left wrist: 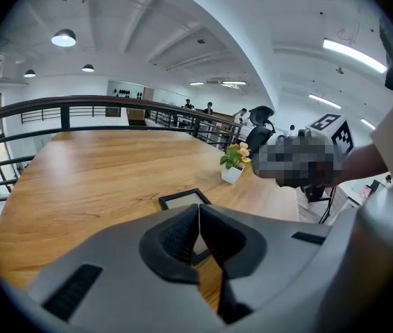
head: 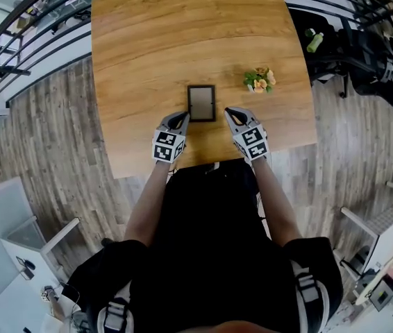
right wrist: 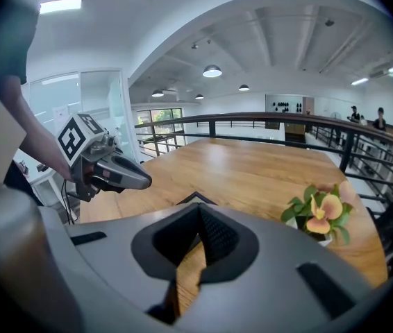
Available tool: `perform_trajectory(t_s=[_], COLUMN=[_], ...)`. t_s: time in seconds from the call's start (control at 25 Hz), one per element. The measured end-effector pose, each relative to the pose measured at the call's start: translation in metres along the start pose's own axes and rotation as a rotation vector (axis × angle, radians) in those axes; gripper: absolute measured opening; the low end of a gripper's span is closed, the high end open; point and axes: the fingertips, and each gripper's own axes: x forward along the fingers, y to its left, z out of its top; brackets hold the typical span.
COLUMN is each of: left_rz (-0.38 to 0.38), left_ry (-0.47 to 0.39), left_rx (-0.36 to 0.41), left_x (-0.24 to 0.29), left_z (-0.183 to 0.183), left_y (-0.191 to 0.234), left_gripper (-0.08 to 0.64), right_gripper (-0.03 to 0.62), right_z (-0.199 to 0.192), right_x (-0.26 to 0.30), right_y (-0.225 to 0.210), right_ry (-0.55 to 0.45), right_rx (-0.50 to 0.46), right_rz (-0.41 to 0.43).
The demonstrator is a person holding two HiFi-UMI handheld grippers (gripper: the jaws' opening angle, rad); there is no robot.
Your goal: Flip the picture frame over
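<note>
- Between the tips of the two tools, the picture frame (head: pixel 201 103) lies flat on the bench (head: pixel 148 40), untouched by any grip. Which face is up cannot be told.
- Left tool (head: pixel 181 118): jaws pressed together with nothing between them. Its tip sits just beside the frame's near left corner; contact cannot be confirmed.
- Right tool (head: pixel 229 111): jaws likewise together and empty. The frame's right edge lies a little to the left of its tip, with bare bench between.
- A potted flower (head: pixel 260 80) stands ahead and to the right of the right tool, apart from the frame.
- Step in hand, as judged: the approach. Both tools flank the frame; the flip has not begun.
- Next move, as judged: one edge must be raised. Either a tool opens and takes the rim, or a closed tip works under an edge while the other steadies the opposite side.
- Caution: the bench looks smooth, so the frame may slide away from a one-sided push.
</note>
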Motion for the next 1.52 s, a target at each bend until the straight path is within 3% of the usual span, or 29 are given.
perform_trajectory(t_s=[0.52,1.32,1.52], left_rz=[0.025,0.071,0.095], left_ry=[0.079,0.119,0.111], left_rx=[-0.051,-0.081,-0.101], left_x=[0.020,0.043,0.051], left_z=[-0.043,-0.062,-0.060], left_y=[0.004,0.017,0.019], left_gripper=[0.021,0.025,0.055], right_gripper=[0.005,0.005,0.005], right_z=[-0.037,-0.060,-0.058], right_x=[0.016,0.024,0.020], right_y=[0.024,0.021,0.019], right_ry=[0.058,0.070,0.067], right_rx=[0.033,0.074,0.098], right_rz=[0.072,0.081,0.078])
